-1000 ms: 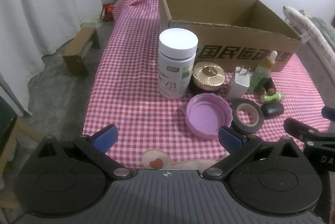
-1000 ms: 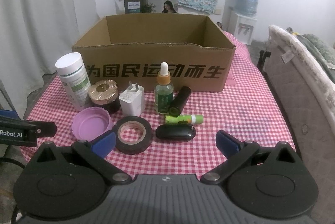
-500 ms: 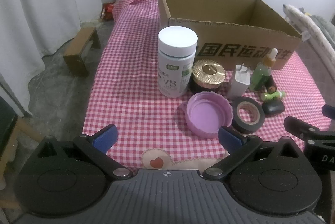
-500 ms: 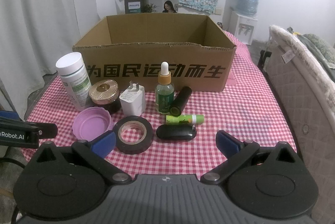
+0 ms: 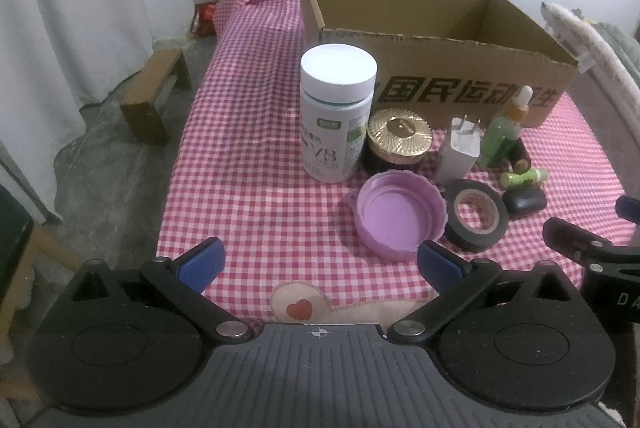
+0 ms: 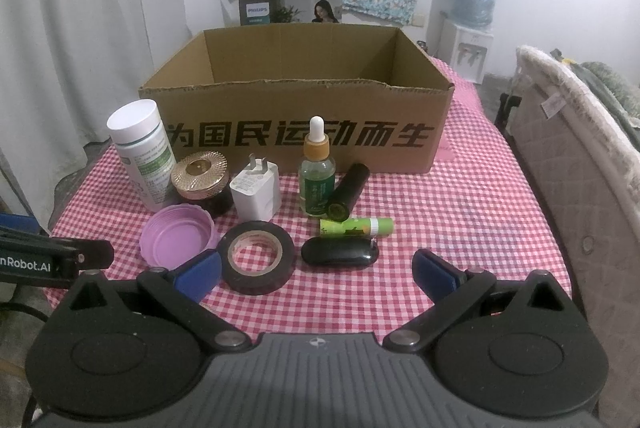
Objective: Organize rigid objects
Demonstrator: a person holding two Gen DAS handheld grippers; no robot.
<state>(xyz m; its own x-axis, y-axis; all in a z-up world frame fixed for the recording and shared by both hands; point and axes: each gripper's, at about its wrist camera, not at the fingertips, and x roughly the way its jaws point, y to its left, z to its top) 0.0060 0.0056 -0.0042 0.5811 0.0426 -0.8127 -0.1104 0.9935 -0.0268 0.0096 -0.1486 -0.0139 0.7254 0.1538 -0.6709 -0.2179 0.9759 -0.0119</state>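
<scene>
Cardboard box (image 6: 296,115) stands in the upper middle of your right view, its top open, on the desk (image 6: 460,228) with the red checked cloth. In front of it the small things are grouped close: white bottle (image 6: 140,151) at left, gold-lid jar (image 6: 200,175), white charger (image 6: 256,191), green dropper bottle (image 6: 317,175), black tube (image 6: 349,191), green stick (image 6: 356,227), black case (image 6: 339,254), tape roll (image 6: 256,256) and purple lid (image 6: 178,238). Your right tongs (image 6: 316,268) are released and hold nothing, low in the frame above the tape roll and black case. Your left tongs (image 5: 318,262) are also released, empty, at the desk's near edge.
</scene>
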